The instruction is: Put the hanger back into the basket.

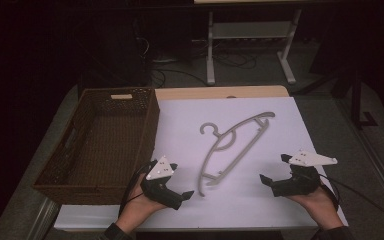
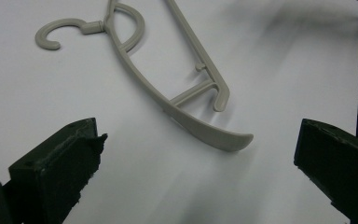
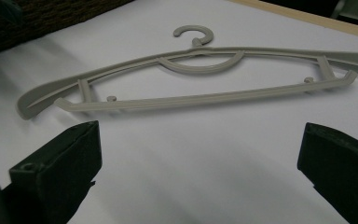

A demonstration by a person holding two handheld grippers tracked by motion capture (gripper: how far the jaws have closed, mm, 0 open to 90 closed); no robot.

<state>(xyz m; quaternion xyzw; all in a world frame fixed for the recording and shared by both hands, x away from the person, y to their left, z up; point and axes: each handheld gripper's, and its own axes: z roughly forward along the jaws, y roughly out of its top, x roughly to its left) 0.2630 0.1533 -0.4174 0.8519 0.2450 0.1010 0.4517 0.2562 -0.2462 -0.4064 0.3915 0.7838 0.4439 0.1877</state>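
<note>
A grey plastic hanger (image 1: 235, 145) lies flat on the white sheet (image 1: 260, 200), its hook toward the basket and its near end toward the left hand. My left gripper (image 1: 180, 192) rests near the front edge, just left of the hanger's near tip (image 2: 233, 140), jaws wide apart and empty. My right gripper (image 1: 275, 172) sits to the right of the hanger, also open with nothing between its jaws. In the right gripper view the hanger (image 3: 191, 79) stretches across, a little beyond the jaws.
A brown wicker basket (image 1: 100, 145) stands at the left, touching the white sheet's edge. The wooden table edge (image 1: 220, 92) shows at the back. Beyond the table are a white metal frame (image 1: 250, 45) and cables on the floor.
</note>
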